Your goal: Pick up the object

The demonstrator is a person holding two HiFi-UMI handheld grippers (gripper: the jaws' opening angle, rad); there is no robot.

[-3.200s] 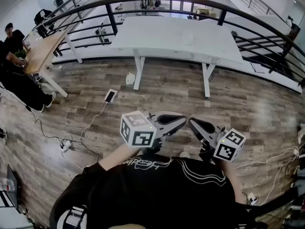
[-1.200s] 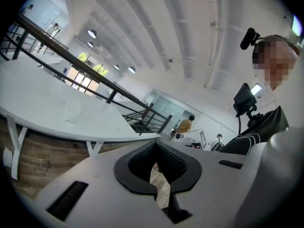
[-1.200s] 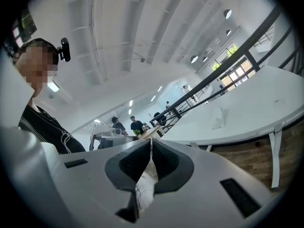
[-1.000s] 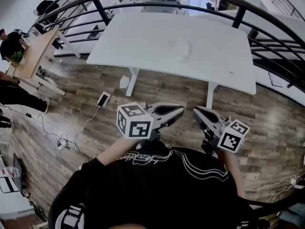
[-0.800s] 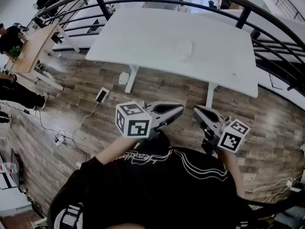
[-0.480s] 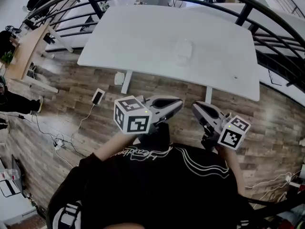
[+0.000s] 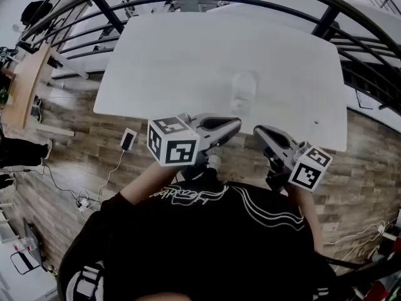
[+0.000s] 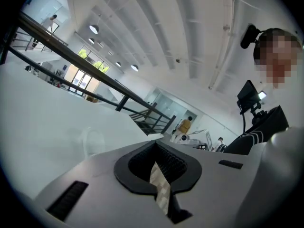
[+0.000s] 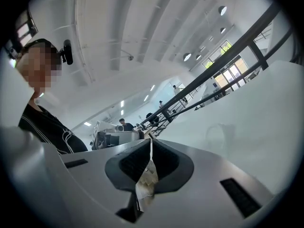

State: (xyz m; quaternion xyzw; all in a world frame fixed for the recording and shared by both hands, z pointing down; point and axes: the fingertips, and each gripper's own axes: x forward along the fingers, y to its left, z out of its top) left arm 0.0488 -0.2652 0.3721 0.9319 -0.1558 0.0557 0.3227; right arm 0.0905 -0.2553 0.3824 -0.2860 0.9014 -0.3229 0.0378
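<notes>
1. Left tool (image 7: 233, 125) is held just ahead of the person's chest, its jaws pressed together with nothing between them, as the left gripper view (image 8: 155, 145) confirms.
2. Right tool (image 7: 259, 132) sits at 3 o'clock of its partner, likewise fully closed and empty in the right gripper view (image 9: 151, 141).
3. Clear cup (image 7: 243, 90), the object to be picked up, appears to stand upright near the middle of the white worktop (image 7: 156, 61). It lies at 12 o'clock of both tools and well apart from them. It shows faintly at 10 o'clock in the left gripper view (image 8: 92, 141) and at 2 o'clock in the right gripper view (image 9: 219, 134).
4. Nothing is grasped yet, so the step in hand looks like the approach.
5. Done well, one tool would open its jaws wide before reaching the cup, then travel low and level over the worktop's near edge.
6. A cup this transparent is hard to place by eye and likely slick. A slow, gentle close across its body, followed by a straight lift, seems the safest course.
</notes>
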